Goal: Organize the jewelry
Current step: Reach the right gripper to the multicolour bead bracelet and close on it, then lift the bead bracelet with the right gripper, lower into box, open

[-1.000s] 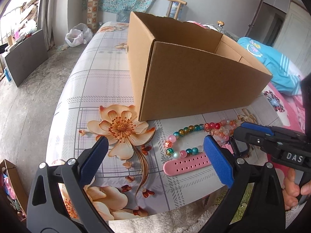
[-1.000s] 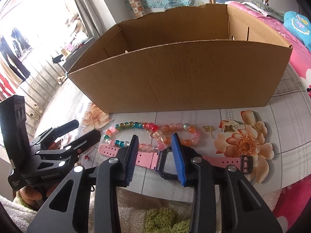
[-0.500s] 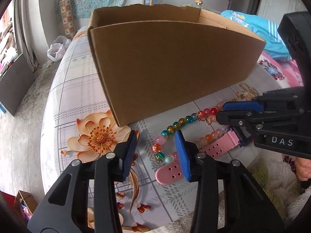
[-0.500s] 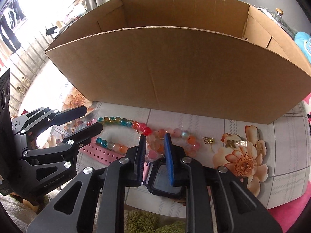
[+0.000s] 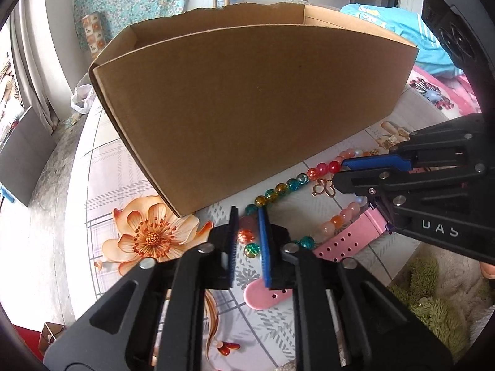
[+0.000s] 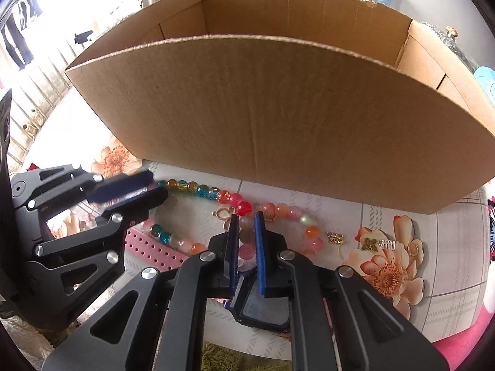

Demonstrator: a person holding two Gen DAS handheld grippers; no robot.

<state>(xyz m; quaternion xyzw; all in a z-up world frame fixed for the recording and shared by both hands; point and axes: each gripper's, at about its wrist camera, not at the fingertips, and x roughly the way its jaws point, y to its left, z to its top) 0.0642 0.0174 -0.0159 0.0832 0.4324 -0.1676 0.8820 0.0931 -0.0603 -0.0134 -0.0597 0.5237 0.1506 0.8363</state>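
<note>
A necklace of coloured glass beads (image 5: 290, 184) (image 6: 202, 190) lies looped on the floral tablecloth in front of a cardboard box (image 5: 247, 108) (image 6: 278, 123). My left gripper (image 5: 247, 213) (image 6: 154, 185) is at the loop's left end; its jaws are closing, with pink, orange and green beads pinched between the blue pads. My right gripper (image 6: 247, 218) (image 5: 338, 171) is at the loop's middle, jaws closing, pale pink beads held between its pads. A pink watch (image 5: 343, 244) (image 6: 263, 306) lies under the necklace, partly hidden by both grippers.
A gold pendant (image 5: 323, 187) hangs on the necklace. Small gold charms (image 6: 335, 238) lie to the right, on a printed flower (image 6: 386, 275). The open box stands close behind the jewelry. A green shaggy mat (image 5: 433, 309) lies past the table's near edge.
Both grippers have moved in toward the necklace and narrowed. The left jaws went from wide open to pinched around the end beads; the right jaws narrowed onto the middle beads.
</note>
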